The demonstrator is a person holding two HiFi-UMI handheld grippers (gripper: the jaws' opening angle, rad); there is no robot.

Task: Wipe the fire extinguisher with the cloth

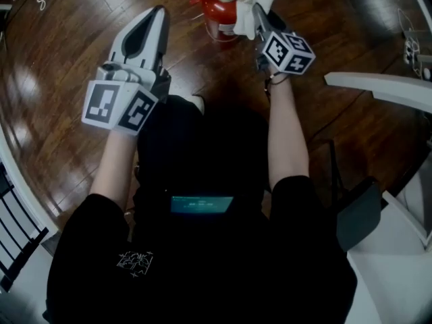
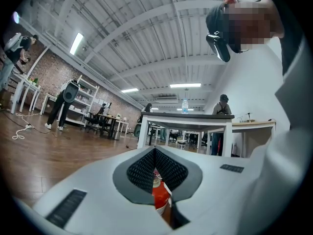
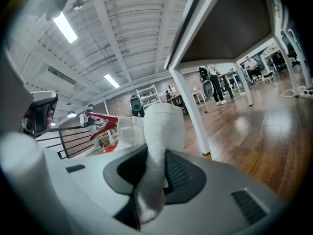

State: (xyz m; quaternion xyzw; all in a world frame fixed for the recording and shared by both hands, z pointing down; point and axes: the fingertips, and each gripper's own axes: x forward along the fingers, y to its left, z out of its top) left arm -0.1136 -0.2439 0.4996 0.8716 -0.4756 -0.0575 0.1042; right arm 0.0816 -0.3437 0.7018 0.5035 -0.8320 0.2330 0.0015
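The fire extinguisher (image 1: 219,12), red, stands upright on a dark, glossy wooden floor (image 1: 81,25) that mirrors the ceiling lights, just ahead of the seated person's knees. The right gripper (image 1: 260,15) has its jaws clamped on a white cloth (image 1: 251,7), whose bunched free end stands out past the tips and lies against the extinguisher's top by the red handle. The left gripper (image 1: 157,17) hangs well to the left of the extinguisher, above bare floor. Its jaws are drawn together to a point with nothing between them, and only a thin slit remains through which the red body shows.

A white table (image 1: 378,86) juts in on the right. Around this is an open workshop hall with a white ribbed ceiling (image 3: 122,28) carrying strip lights, a brick wall (image 2: 49,75), shelving, more white tables and distant people.
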